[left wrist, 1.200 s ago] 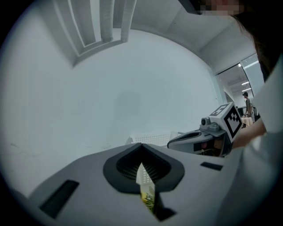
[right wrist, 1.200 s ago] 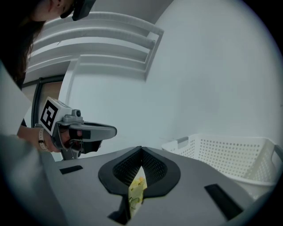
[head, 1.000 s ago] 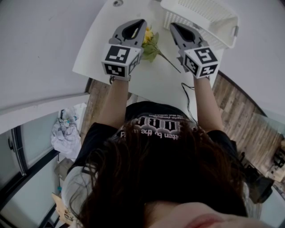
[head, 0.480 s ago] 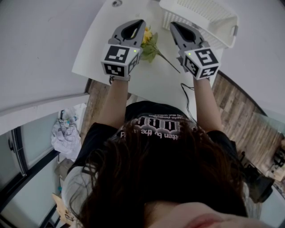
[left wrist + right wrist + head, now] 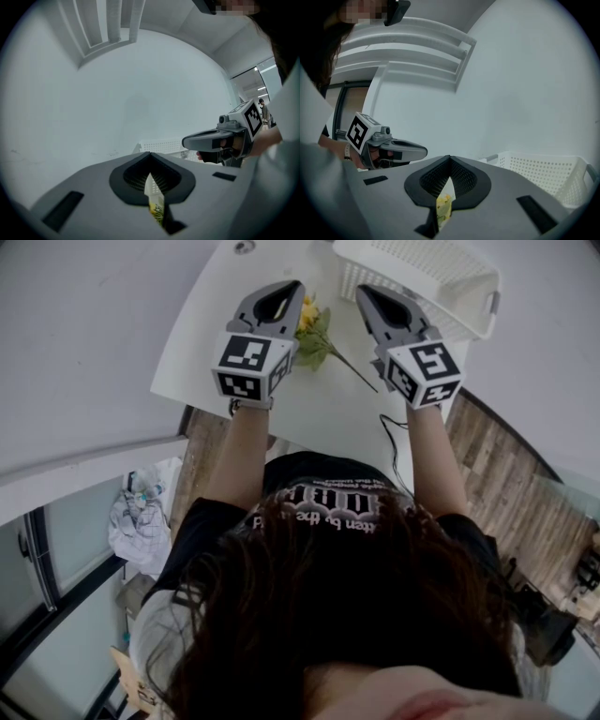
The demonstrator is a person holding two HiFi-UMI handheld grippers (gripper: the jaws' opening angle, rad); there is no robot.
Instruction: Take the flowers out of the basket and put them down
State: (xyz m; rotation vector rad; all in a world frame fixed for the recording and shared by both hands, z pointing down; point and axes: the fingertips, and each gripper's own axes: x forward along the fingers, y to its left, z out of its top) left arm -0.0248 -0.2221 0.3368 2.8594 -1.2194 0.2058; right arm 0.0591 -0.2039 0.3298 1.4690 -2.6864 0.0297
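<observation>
One white perforated basket (image 5: 441, 282) sits at the upper right of the head view, on the far corner of the table (image 5: 309, 418); only its own holed floor and walls show inside it. One bunch of flowers (image 5: 317, 334) lies on the table, outside the basket, between the two grippers at top centre. It has yellow blossoms, green leaves and a thin stem running toward the lower right. The left gripper (image 5: 300, 285) and the right gripper (image 5: 360, 292) are both clenched, with nothing in them.
</observation>
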